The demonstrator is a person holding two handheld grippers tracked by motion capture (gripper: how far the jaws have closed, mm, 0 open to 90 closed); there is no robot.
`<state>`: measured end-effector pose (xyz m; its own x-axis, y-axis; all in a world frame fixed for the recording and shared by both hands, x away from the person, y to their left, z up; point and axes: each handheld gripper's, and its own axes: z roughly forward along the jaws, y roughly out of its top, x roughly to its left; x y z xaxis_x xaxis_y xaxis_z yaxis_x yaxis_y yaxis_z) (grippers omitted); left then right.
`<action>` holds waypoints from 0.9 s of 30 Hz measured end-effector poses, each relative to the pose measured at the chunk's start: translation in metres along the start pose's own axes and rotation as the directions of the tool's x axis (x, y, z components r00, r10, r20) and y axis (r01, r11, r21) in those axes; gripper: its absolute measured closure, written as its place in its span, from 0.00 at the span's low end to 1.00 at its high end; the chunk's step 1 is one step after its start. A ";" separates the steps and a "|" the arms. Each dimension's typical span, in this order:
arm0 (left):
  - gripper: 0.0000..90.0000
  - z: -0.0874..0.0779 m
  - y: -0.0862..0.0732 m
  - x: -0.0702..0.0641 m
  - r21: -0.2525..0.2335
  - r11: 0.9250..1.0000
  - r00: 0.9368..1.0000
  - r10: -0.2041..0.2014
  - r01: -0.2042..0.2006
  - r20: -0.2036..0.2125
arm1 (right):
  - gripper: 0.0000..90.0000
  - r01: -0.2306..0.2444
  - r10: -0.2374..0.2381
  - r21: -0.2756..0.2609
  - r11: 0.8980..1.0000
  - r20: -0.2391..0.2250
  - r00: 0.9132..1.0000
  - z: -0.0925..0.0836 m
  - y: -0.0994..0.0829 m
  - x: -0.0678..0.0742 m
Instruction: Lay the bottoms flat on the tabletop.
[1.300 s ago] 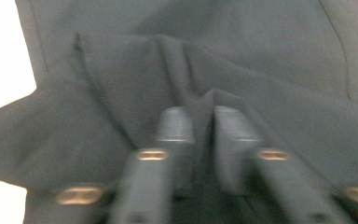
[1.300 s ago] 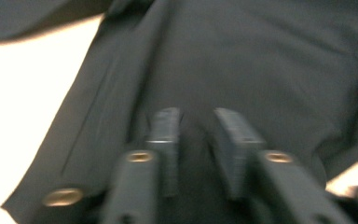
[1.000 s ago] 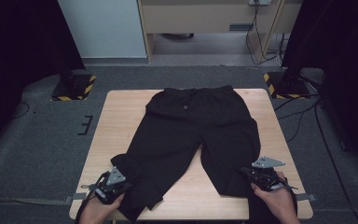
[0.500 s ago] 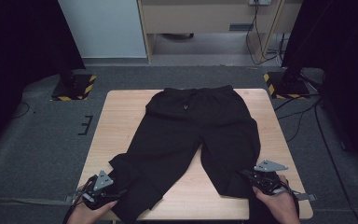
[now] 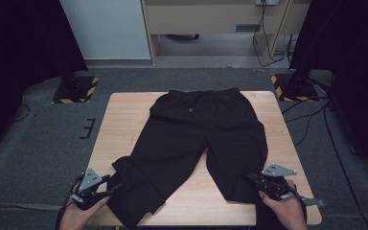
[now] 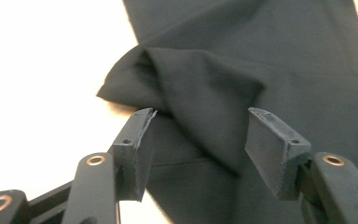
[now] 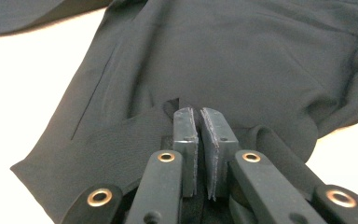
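A pair of black trousers [image 5: 206,129] lies spread on the wooden table [image 5: 124,115], waistband at the far side. My left gripper [image 5: 111,187] hovers at the near left corner, just left of the left leg's hem. In the left gripper view that gripper [image 6: 200,114] is open. Its jaws have just been closing, and a rumpled fold of the trousers [image 6: 205,88] lies in the gap, untouched by the pads. My right gripper [image 5: 250,178] sits at the right leg's hem. In the right gripper view it [image 7: 196,112] is shut on the trousers [image 7: 242,51], with cloth bunched around it.
Two stands with yellow-and-black striped bases [image 5: 74,88] [image 5: 292,86] flank the table's far corners on the grey carpet. Cables [image 5: 316,120] trail across the floor at the right. A cabinet [image 5: 211,19] stands behind the table.
My left gripper has let go of the left leg's hem and drawn back leftward toward the table's corner. The hem stays rumpled on the table. The right gripper has not moved.
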<state>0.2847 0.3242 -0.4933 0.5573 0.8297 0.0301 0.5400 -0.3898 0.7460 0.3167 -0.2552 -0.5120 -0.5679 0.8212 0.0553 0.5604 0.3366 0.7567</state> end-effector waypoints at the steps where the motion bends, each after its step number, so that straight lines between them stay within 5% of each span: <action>1: 0.47 0.004 0.001 0.005 0.031 1.000 1.000 -0.004 0.004 -0.018 | 0.94 0.000 0.000 0.001 1.000 0.000 1.000 0.000 0.000 0.000; 6: 0.51 0.026 -0.002 0.019 0.120 0.992 0.999 -0.025 0.030 -0.046 | 0.94 -0.004 0.004 0.003 1.000 0.001 1.000 0.000 -0.001 0.000; 12: 0.48 0.038 -0.003 0.021 0.134 0.989 0.998 -0.060 0.062 -0.022 | 0.93 -0.005 0.005 -0.003 1.000 -0.001 1.000 0.000 -0.001 -0.001; 15: 0.61 0.034 -0.004 0.019 0.140 0.989 0.999 -0.052 0.051 -0.001 | 0.93 -0.005 0.005 -0.004 1.000 -0.001 1.000 0.000 -0.001 -0.001; 19: 0.93 0.024 -0.010 0.013 0.156 0.986 0.998 -0.058 0.054 0.020 | 0.93 -0.003 0.003 -0.006 1.000 -0.001 1.000 0.000 -0.001 -0.001; 27: 0.98 -0.014 -0.036 -0.007 0.201 0.979 0.999 -0.034 0.033 0.001 | 0.93 -0.014 0.014 -0.009 1.000 0.001 1.000 0.000 0.000 -0.002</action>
<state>0.2526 0.3380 -0.5113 0.5392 0.8422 0.0037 0.6741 -0.4342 0.5975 0.3174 -0.2570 -0.5123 -0.5597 0.8261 0.0655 0.5627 0.3208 0.7619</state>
